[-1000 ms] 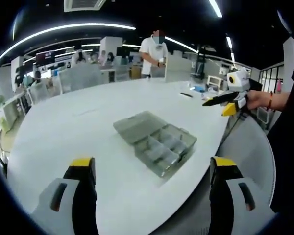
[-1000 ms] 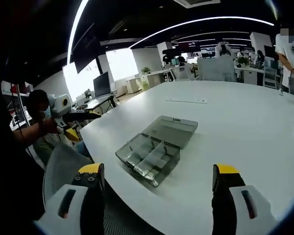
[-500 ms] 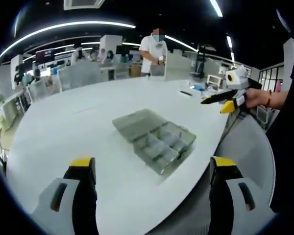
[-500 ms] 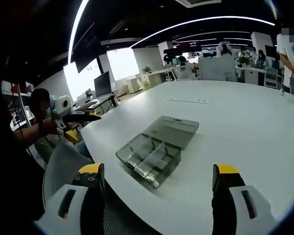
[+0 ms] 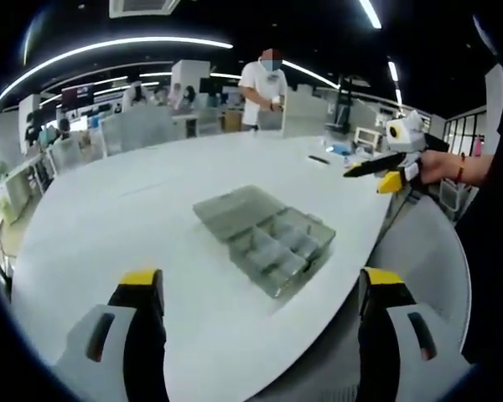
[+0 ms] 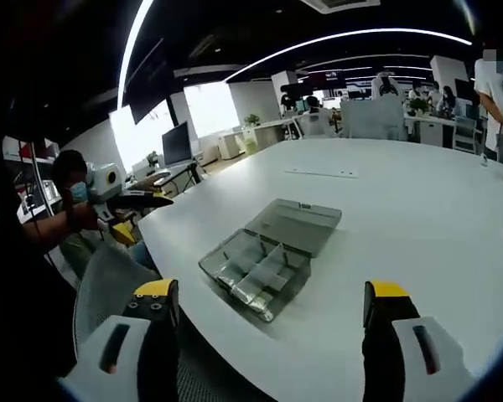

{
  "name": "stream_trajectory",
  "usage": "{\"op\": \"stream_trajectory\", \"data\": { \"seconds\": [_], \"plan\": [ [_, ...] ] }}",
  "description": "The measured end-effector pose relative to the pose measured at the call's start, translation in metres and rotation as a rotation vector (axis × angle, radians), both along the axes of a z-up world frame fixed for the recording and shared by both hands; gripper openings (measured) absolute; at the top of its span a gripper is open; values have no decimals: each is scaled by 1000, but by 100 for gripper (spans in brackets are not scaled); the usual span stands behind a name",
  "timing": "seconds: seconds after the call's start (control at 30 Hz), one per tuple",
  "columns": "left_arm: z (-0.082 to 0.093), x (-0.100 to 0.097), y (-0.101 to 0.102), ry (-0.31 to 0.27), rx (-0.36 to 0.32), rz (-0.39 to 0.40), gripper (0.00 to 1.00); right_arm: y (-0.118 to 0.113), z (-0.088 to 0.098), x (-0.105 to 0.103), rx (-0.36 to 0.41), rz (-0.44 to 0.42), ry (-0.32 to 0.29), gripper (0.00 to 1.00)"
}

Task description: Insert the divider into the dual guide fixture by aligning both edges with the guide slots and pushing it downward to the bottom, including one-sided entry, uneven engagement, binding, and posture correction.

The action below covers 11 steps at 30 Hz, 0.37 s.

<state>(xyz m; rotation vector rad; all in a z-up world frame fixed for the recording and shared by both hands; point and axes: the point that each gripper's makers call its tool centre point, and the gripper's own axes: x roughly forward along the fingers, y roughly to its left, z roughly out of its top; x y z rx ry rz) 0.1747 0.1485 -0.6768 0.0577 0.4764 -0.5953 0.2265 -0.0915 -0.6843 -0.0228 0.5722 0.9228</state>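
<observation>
Left gripper view—left gripper [image 5: 264, 301] wide open, holding nothing.

bright ceiling strip lights [image 5: 109, 46], soft focus, fisheye-bent edges.

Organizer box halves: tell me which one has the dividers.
The half of the clear organizer box nearer the table edge; it is split into compartments. The other half, the flat open lid, has none.

Almost nothing is changed. In the left gripper view, the right gripper [image 5: 362, 173], held beyond the white counter's [image 5: 134, 226] edge, is seen slightly higher than a second ago. The clear grey plastic compartment box [image 5: 268, 239] is framed marginally higher through camera drift alone.
</observation>
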Motion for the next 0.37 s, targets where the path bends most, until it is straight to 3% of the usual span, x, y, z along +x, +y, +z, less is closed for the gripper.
{"op": "stream_trajectory", "data": {
  "seconds": [0.37],
  "plan": [
    [-4, -2, 3, 8, 8, -2, 97, -5, 0, -2, -15, 3, 1, 91]
  ]
}}
